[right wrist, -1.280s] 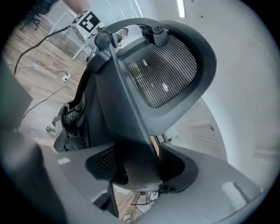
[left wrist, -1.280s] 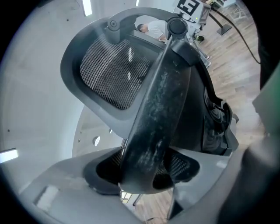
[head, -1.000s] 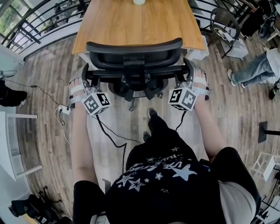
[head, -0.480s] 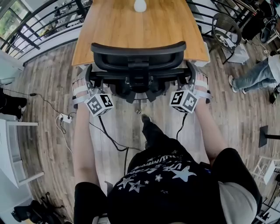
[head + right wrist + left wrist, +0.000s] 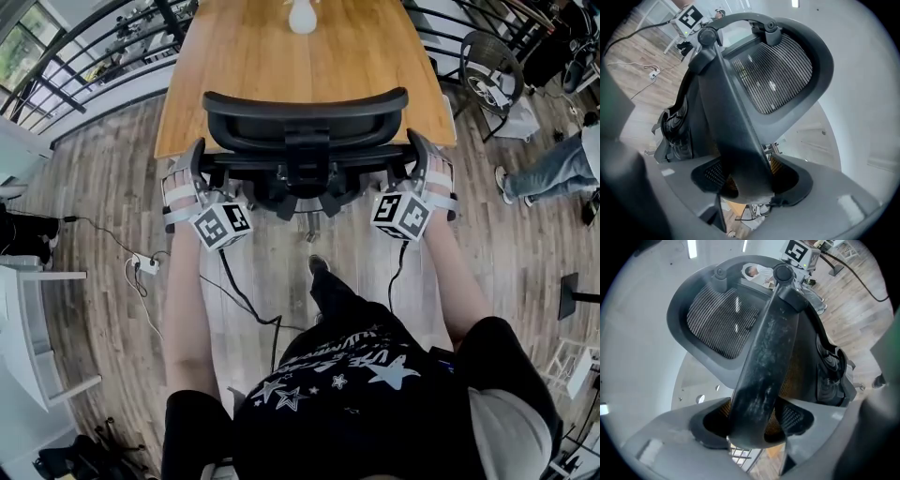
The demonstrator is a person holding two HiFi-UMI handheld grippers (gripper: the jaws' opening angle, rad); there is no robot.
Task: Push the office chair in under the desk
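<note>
Only the gripper views show jaws clamping the chair (image 5: pixel 305 117) armrests (image 5: pixel 764 362).

Bright, even daylight; strong fisheye warp at edges; nearest parts blurred.

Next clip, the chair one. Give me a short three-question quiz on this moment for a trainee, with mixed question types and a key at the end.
1. True or false: the left gripper has its fingers on either side of the left armrest of the black office chair with a mesh back.
2. What lies on the light wooden desk beyond the chair? A) a small white rounded object B) an open laptop C) a stack of books
3. Fill in: the right gripper grips the chair's right ____.
Key: 1 true; 2 A; 3 armrest.
</note>
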